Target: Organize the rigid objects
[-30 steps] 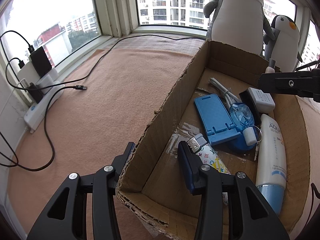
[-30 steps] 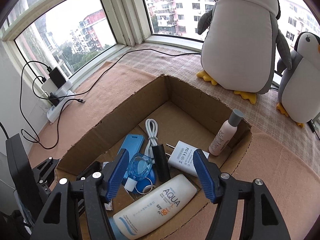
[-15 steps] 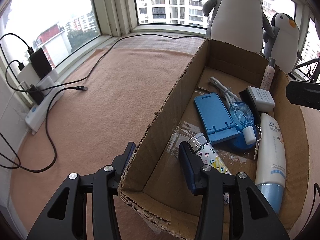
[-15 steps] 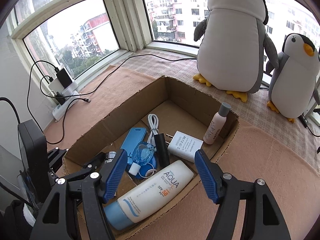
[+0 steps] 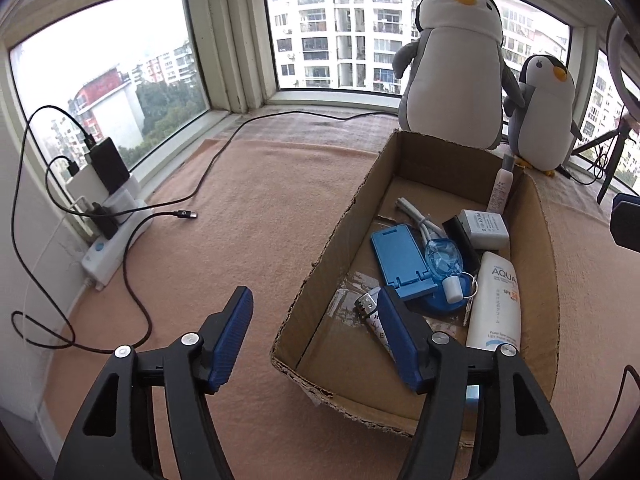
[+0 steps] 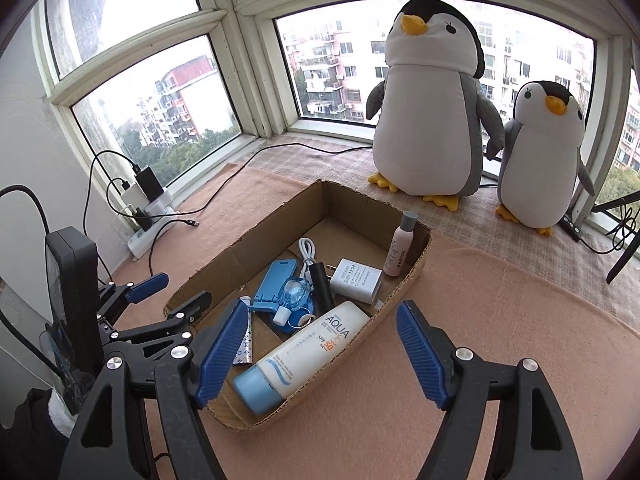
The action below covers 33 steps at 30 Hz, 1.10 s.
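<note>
1 cardboard box w/ 1 sunscreen tube, 1 white charger, 1 blue phone stand, 1 pink bottle inside. 2 plush penguins behind box. Left gripper & right gripper: both wide, empty, near box.

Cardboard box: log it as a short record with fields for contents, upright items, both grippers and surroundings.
container: cardboard box on a peach blanket
lying inside: sunscreen tube, blue phone stand, white charger, white cable, patterned tube
upright: pink bottle, leaning in the far corner
left gripper: open, empty
right gripper: open, empty
behind box: two penguin toys
</note>
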{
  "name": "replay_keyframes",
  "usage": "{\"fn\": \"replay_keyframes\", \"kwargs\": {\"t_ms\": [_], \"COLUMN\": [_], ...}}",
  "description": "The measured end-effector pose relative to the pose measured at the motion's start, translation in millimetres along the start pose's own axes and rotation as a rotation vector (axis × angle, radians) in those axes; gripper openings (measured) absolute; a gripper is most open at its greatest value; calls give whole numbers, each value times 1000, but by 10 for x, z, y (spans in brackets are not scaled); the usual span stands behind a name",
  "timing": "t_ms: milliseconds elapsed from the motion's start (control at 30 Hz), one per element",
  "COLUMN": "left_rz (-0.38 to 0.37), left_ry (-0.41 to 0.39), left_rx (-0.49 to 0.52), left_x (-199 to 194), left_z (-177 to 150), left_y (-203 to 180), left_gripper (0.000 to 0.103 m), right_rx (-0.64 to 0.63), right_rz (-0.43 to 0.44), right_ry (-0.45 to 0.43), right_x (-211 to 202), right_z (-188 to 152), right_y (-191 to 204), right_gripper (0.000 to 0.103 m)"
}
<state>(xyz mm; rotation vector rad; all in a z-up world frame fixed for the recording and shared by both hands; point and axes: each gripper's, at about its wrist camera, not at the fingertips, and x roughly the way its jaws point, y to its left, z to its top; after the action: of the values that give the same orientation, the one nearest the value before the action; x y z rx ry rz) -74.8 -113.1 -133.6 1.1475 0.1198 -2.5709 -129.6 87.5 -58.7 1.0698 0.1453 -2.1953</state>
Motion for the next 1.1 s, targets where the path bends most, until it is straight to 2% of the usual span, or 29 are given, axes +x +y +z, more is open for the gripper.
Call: {"fn": "replay_keyframes", "kwargs": {"t_ms": [67,200,300,633,800,1000,1100], "left_rz": [-14,-43,-71,-122,-124,-127,-128], "left_ry": [-19,-46,-59,-106,-133,-125,-125], "left_rx": [0,9,19,44,67,68,69], "left_x": [-134,-389,-567,-1139,-1377,-1475,-1496], "left_z": [20,36,34,51,-13,-92,-116], "left_y": [-21,-86,-132,-277,-339,-367,-372], "left_gripper": [71,79,79,81,82,82,82], "right_rx": [12,25,34,61,81,84,90], "right_rz": [-6,-29,-67,-129,-154,-199,-191], "right_ry": [-25,-62,-79,-171,-186,-190,-181], "right_x": [-142,-414,-593,-1227,-1371,-1426,-1426], "right_z": [-21,-89,-153,-373,-498,-684,-735], "right_y": [-3,-9,-12,38,40,72,72], "right_gripper": [81,83,90,93,95,95,95]}}
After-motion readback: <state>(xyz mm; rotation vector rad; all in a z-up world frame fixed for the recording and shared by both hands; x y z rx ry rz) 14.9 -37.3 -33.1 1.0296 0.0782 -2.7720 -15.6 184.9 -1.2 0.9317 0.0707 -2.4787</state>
